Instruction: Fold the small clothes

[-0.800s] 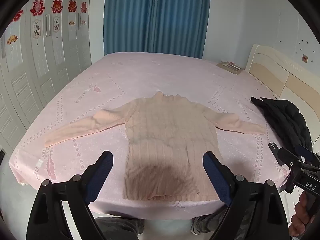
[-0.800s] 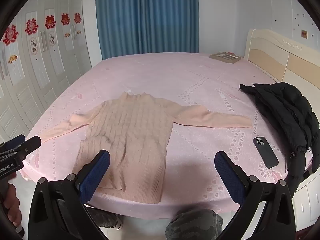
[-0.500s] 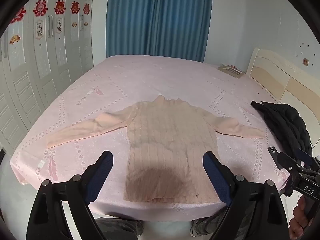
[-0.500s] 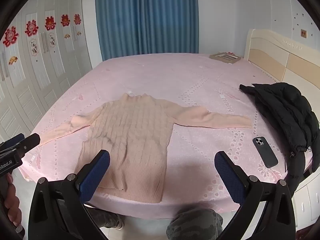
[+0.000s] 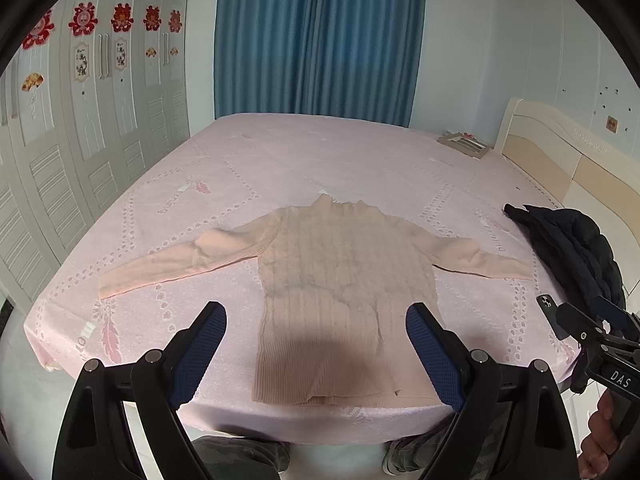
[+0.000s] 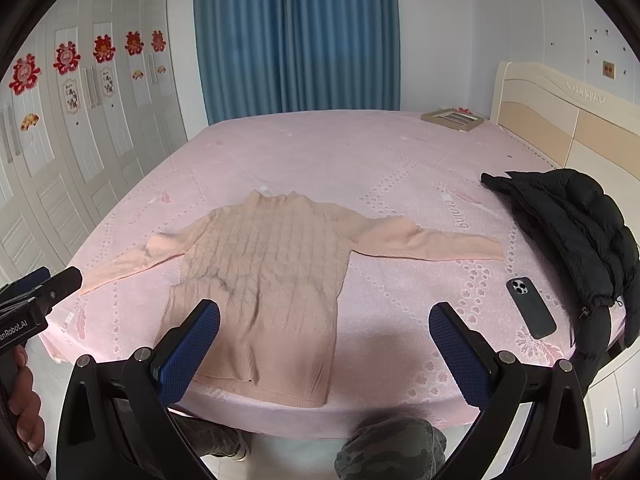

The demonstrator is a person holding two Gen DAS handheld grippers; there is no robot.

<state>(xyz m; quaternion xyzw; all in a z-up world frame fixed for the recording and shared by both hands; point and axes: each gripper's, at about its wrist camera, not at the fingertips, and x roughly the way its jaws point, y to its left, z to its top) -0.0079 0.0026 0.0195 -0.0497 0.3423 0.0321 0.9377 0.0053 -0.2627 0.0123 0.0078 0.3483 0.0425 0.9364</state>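
Observation:
A small peach knitted sweater (image 5: pixel 340 280) lies flat on the pink bed (image 5: pixel 320 160), sleeves spread out to both sides, hem at the near edge. It also shows in the right wrist view (image 6: pixel 264 276). My left gripper (image 5: pixel 316 344) is open and empty, held above the hem. My right gripper (image 6: pixel 324 340) is open and empty, held above the bed's near edge to the right of the sweater body. Each gripper shows at the edge of the other's view.
A black padded jacket (image 6: pixel 568 224) lies on the bed's right side, with a dark phone (image 6: pixel 530 308) beside it. A flat box (image 6: pixel 452 118) sits at the far right corner. White wardrobe doors (image 5: pixel 60 160) stand left, a headboard (image 6: pixel 560 120) right.
Both grippers have drawn back and up a little from the bed, so the sweater sits slightly farther off. Both stay open; the sweater has not moved.

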